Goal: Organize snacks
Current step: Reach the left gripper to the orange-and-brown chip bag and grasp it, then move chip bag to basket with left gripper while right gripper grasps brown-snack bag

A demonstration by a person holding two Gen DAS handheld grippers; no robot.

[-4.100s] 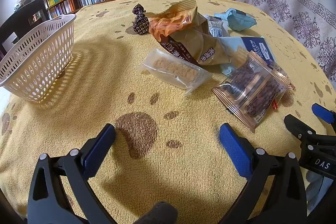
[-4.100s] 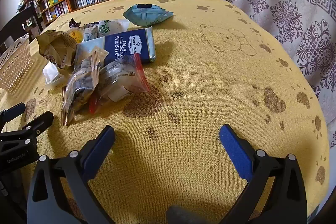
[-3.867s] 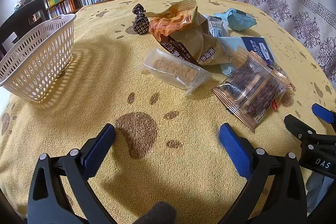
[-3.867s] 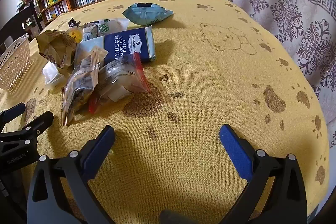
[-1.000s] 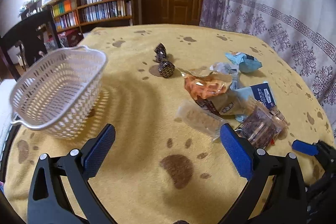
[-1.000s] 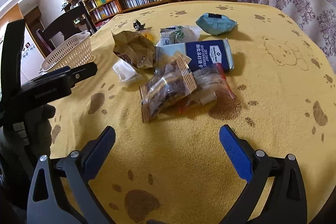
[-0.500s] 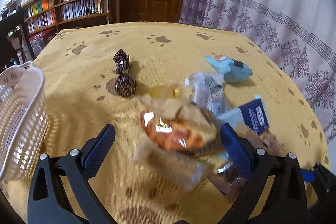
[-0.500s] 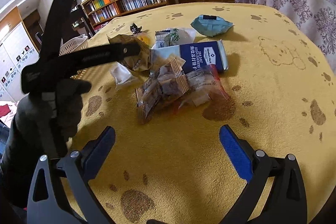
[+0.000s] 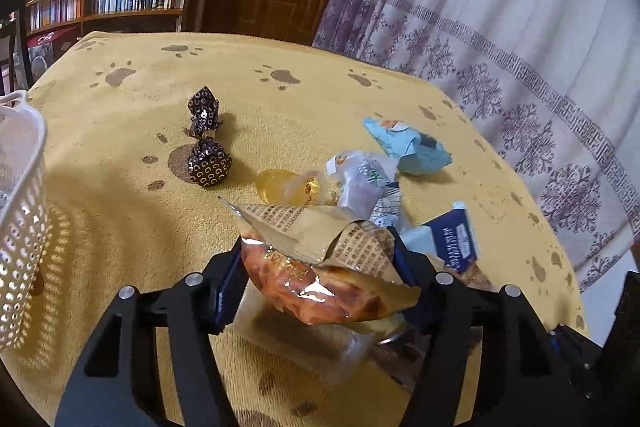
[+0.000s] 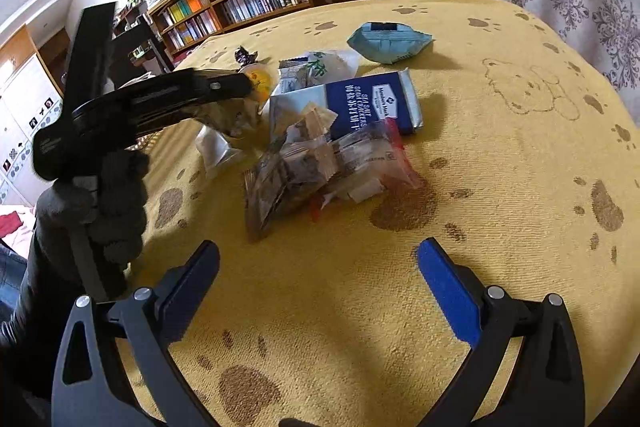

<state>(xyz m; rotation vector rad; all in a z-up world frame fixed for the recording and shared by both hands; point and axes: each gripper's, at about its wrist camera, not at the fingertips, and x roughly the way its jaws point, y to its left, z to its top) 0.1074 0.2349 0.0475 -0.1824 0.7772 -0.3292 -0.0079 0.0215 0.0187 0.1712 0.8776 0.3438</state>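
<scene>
My left gripper (image 9: 316,279) is shut on an orange-and-brown snack bag (image 9: 352,251) at the near edge of the snack pile, and the bag's crumpled top sticks up between the blue pads. The right wrist view shows the same gripper (image 10: 224,87) from the side, held by a gloved hand (image 10: 108,195), with the brown bag (image 10: 232,119) under its tip. My right gripper (image 10: 320,255) hovers open over bare yellow cloth, short of the clear packets of brown snacks (image 10: 288,171). Nothing is between its fingers.
A white lattice basket (image 9: 20,187) stands at the far left. Two dark foil chocolates (image 9: 210,163), a yellow jelly cup (image 9: 288,187), a white-green packet (image 9: 364,179), a light blue packet (image 10: 388,43) and a blue cracker pack (image 10: 372,107) lie on the table. A curtain hangs to the right.
My left gripper has moved forward into the pile and shut on the orange-and-brown bag. The right gripper has stayed open and has barely shifted.
</scene>
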